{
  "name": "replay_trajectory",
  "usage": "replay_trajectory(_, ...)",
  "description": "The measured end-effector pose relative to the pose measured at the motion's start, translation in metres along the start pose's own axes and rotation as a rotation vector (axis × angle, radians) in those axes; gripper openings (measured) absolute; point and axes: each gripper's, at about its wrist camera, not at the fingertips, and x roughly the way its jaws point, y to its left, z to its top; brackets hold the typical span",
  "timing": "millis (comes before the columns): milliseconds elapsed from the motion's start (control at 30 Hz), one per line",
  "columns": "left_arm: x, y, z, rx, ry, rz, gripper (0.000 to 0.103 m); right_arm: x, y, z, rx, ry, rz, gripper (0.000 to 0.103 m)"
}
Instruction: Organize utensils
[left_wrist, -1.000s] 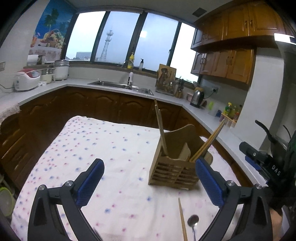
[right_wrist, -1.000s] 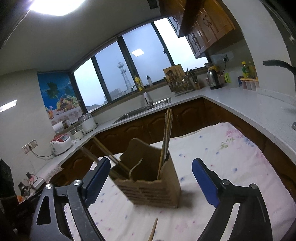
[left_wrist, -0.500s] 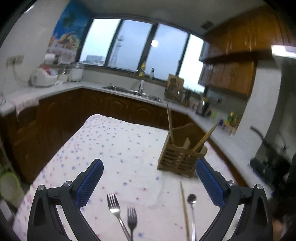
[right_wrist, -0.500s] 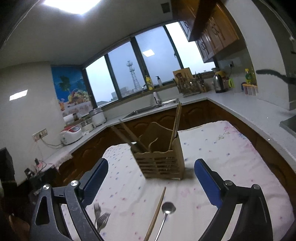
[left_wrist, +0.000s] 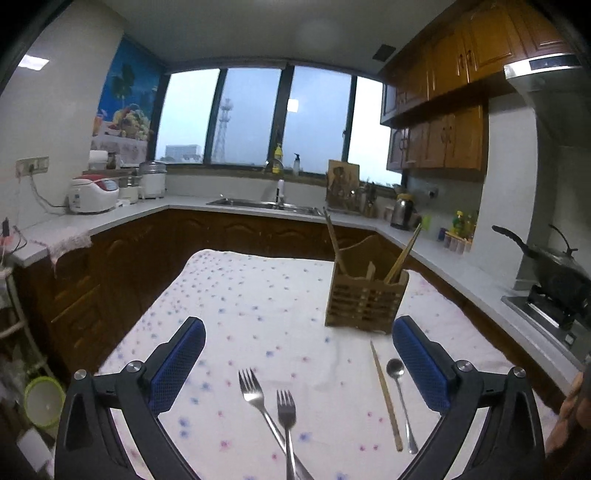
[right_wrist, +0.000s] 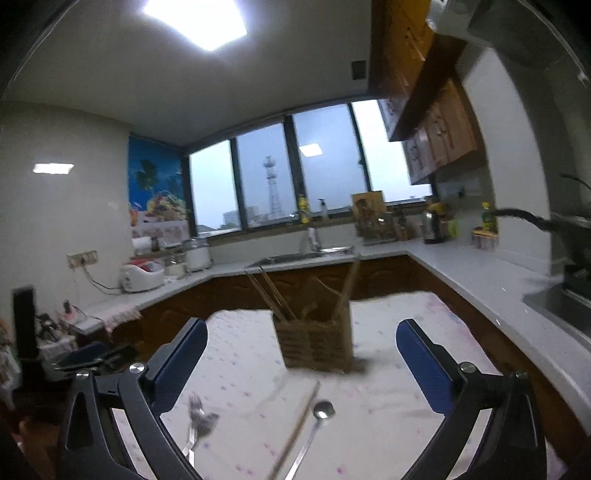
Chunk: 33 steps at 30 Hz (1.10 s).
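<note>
Steel forks (left_wrist: 273, 402) sharp in left view, seemingly blurred (right_wrist: 197, 417) in right

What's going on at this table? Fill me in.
A person holds a gripper in each hand, sorting utensils. Both the left gripper and right gripper are open and empty. The wooden caddy already holds chopsticks; two forks, a loose chopstick and a spoon lie on the tablecloth.

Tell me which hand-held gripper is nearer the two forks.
Left. The left hand-held gripper has the forks lying between its open fingers. The right hand-held gripper sees them off by its left finger, and is lined up on the spoon instead.
</note>
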Motion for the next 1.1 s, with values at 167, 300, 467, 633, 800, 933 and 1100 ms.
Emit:
replay_trajectory(167,-0.003,-0.007,-0.034,0.029,0.015,-0.015,0.102,0.009,-0.001,-0.047,0.004,0.071,-0.032,0.103)
replay_trajectory(300,-0.008,-0.007,-0.044,0.055,0.016,-0.005,0.102,0.010,0.002,-0.066,-0.014,0.097,-0.037,0.103)
replay_trajectory(467,-0.006,-0.005,-0.047,0.057,0.039,0.014,0.102,0.008,0.001,-0.071,-0.022,0.094,-0.053,0.103)
replay_trajectory(633,-0.004,-0.006,-0.048,0.077,0.042,0.029,0.102,0.009,0.000,-0.077,-0.033,0.105,-0.053,0.103)
replay_trajectory(800,-0.002,-0.006,-0.049,0.082,0.049,0.035,0.102,0.009,-0.001,-0.080,-0.042,0.112,-0.051,0.103)
replay_trajectory(933,-0.002,-0.003,-0.049,0.075,0.047,0.039,0.102,0.011,0.001,-0.082,-0.042,0.118,-0.049,0.103)
replay_trajectory(1100,-0.001,-0.002,-0.050,0.075,0.047,0.046,0.102,0.011,0.004,-0.085,-0.048,0.119,-0.046,0.103)
